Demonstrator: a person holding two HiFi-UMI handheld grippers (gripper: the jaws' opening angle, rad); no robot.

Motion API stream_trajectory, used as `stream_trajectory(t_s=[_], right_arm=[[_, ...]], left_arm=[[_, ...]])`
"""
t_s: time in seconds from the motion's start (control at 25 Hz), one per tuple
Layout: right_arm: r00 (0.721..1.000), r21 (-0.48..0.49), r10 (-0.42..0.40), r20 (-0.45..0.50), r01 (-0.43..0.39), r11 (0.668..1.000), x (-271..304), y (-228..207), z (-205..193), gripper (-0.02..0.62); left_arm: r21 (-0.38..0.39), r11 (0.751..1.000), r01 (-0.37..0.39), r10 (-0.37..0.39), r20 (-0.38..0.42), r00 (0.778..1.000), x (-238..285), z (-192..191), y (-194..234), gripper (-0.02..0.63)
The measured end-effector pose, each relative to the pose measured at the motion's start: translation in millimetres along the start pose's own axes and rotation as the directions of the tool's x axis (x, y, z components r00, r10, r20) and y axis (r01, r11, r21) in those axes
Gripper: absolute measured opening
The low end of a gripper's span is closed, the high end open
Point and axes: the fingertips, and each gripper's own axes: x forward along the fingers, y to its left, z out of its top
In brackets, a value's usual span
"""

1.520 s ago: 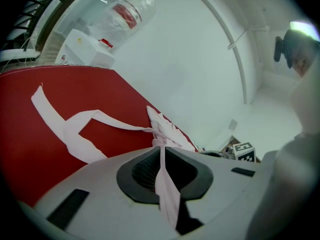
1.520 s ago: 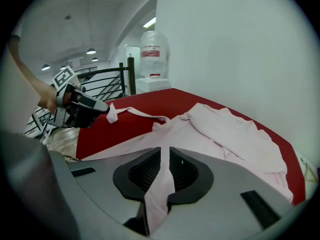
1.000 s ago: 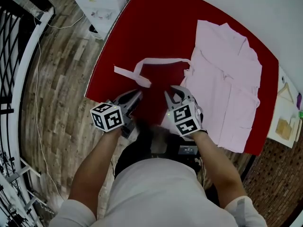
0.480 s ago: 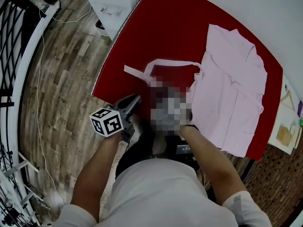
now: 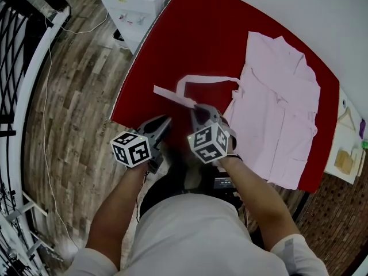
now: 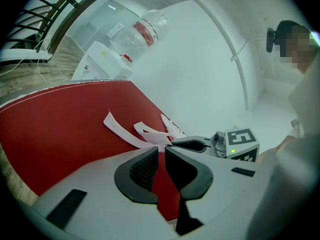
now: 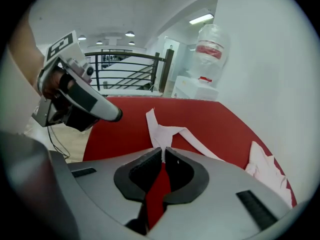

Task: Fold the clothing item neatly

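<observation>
1. While the person stands at the near edge of the red table [image 5: 172,45], the pink robe [image 5: 282,114] lies spread flat on the right-hand part of it, apart from both pairs of tongs.
2. Its belt [image 5: 170,95] leaves the robe's left side, crosses the bare red cloth in a loop, and ends in a loose strip pointing toward the table's left edge.
3. The right tongs [image 7: 162,150] tilt steeply down onto that belt. Their jaws have just been closing and now stand together, with a fold of the belt nipped at the very tips. The rest of the strip runs on ahead of them across the cloth.
4. The left tongs [image 6: 162,148] hang almost level over the table's near edge, just to the left of the right pair. Their jaws are drawn together to a thin slit and have hold of nothing; only red cloth shows through the gap.
5. From the left tongs, the belt lies a little way ahead of the tips, near but not touching them.
6. The robe's body sits beyond and to the right of the right tongs, joined to them only by the belt.
7. The two marker cubes sit side by side, close but apart.
8. A white water dispenser [image 5: 135,2] stands on the wooden floor [image 5: 75,96] by the table's far left corner.
</observation>
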Motion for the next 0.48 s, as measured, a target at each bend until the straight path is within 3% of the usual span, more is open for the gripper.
stream_trajectory(t_s=[0.32,0.48], right_arm=[[0.993,0.024,-0.086,0.087,0.084,0.996,-54,-32,17,0.031],[0.982,0.068,-0.15,0.119,0.142,0.988,-83,-58,18,0.031]], left_arm=[[0.135,0.991,0.02,-0.013,-0.05,0.999,25,2,-19,0.025],[0.158,0.986,0.057,-0.045,-0.077,0.996,42,1,-34,0.025]])
